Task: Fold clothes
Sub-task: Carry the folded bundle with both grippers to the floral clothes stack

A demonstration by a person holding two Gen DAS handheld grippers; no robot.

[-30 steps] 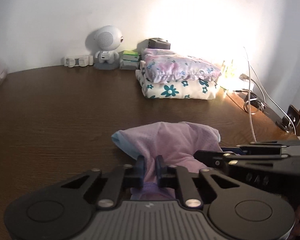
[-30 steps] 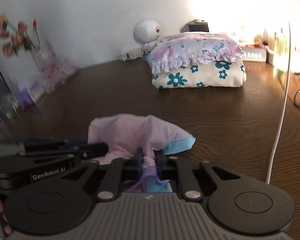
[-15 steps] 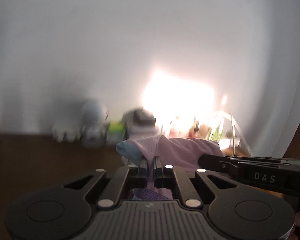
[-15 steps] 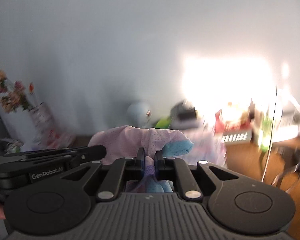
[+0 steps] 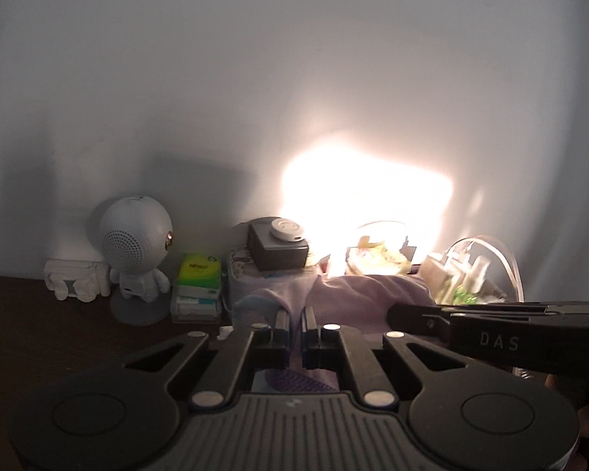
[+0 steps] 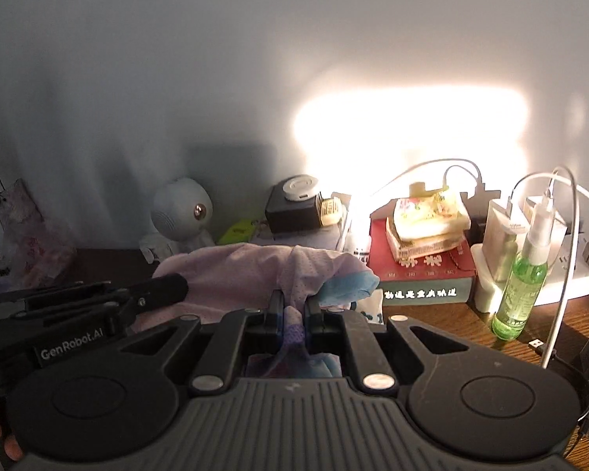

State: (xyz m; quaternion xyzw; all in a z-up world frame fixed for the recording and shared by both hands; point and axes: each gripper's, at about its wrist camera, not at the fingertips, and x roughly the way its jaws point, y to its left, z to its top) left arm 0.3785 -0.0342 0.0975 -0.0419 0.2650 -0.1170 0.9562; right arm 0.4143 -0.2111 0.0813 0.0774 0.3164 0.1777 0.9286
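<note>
A pink mesh garment (image 5: 365, 294) with a light blue edge (image 5: 251, 306) hangs bunched in the air between both grippers. My left gripper (image 5: 296, 318) is shut on a fold of it near the blue edge. In the right wrist view the same pink garment (image 6: 235, 271) drapes over my right gripper (image 6: 294, 306), which is shut on it beside the blue trim (image 6: 345, 290). Each gripper shows in the other's view: the right gripper (image 5: 491, 333) at the right side, the left gripper (image 6: 98, 306) at the left side. The garment hides the table below it.
Along the wall stand a round-headed white robot figure (image 5: 137, 235), tissue packs (image 5: 198, 274), a grey box (image 5: 277, 249), stacked books (image 6: 420, 271), a green spray bottle (image 6: 522, 286) and white cables (image 6: 561, 274). A plastic bag with flowers (image 6: 23, 235) sits far left.
Both grippers rose and carried the pink garment toward the back wall. The clutter at the wall now looms close, and the folded floral pile has dropped out of sight behind the garment.
</note>
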